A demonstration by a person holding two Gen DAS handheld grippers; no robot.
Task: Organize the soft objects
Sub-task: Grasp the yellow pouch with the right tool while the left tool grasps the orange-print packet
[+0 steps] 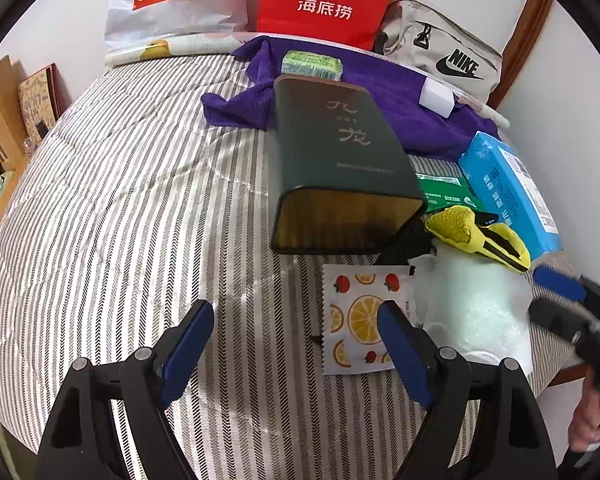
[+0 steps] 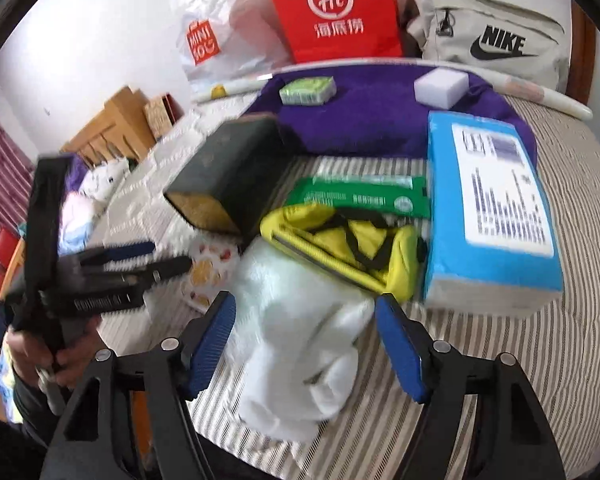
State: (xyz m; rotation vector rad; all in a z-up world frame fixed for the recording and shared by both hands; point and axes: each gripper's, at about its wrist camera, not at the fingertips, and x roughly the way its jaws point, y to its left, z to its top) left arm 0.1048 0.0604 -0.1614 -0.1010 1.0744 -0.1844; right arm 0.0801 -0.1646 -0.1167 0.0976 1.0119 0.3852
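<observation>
The left gripper (image 1: 296,320) hangs over the striped bedcover (image 1: 140,200) with its jaws spread wide and nothing between them; the fruit-print packet (image 1: 360,320) lies flat just past the right-hand jaw, partly behind its tip. Straight ahead of these jaws the dark green tin (image 1: 340,160) lies on its side, its open mouth turned toward them, and what shows of the gold-lined inside looks empty. The right gripper (image 2: 306,320) also stands spread, pads clear of everything, with the white fluffy cloth (image 2: 300,340) lying between and below the jaws; the frames are too blurred to say whether a pad brushes it. Just beyond its jaw tips sits the yellow pouch (image 2: 340,248), unzipped, with only black straps and yellow lining to be seen inside. Behind the pouch lies a green packet (image 2: 360,196), and beyond the right-hand jaw a blue tissue pack (image 2: 488,208) touches the pouch. Farther off, a purple cloth (image 2: 380,112) carries a green sponge (image 2: 308,90) and a white block (image 2: 440,86), well apart from each other. In the right wrist view the left gripper shows at the left edge, held in a hand (image 2: 52,360)
</observation>
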